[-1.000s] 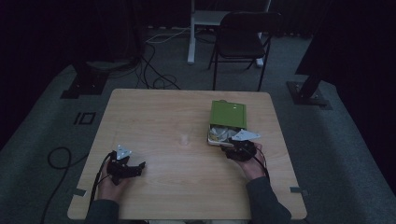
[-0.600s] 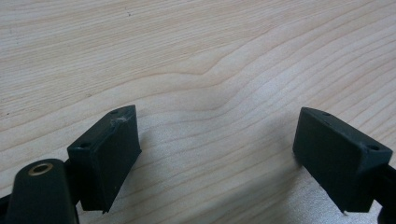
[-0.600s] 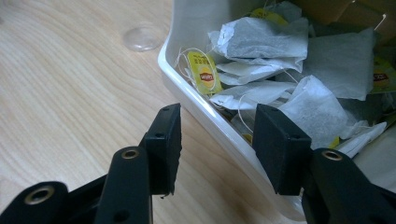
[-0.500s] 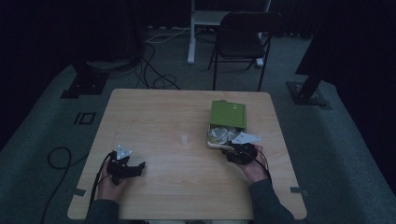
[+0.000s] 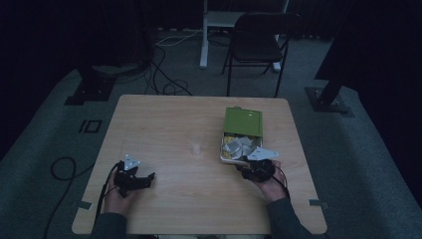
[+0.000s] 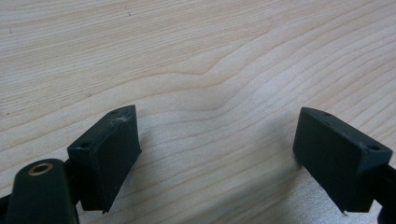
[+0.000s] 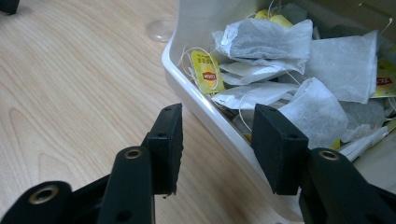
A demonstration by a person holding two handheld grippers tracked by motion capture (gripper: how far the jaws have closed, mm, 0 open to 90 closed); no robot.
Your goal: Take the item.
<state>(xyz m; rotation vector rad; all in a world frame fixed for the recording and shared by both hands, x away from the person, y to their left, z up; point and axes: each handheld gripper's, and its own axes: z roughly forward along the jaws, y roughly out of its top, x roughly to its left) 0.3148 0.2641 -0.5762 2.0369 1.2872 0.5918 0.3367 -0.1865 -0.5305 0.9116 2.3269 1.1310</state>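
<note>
Your right gripper (image 7: 215,144) has its jaws partly apart and just closing, straddling the near white rim of the one tea-bag box (image 7: 205,107), one jaw outside over the table (image 5: 164,124), the other above the bags, nothing pinched. Your left gripper (image 6: 215,158) rests near the front left with both jaws wide apart over bare wood. Beyond your right jaws lies a heap of tea bags (image 7: 299,60), too tangled to count, with several yellow tags. One small clear cup (image 5: 196,148) stands mid-table, and farther off the box's green lid (image 5: 243,122).
</note>
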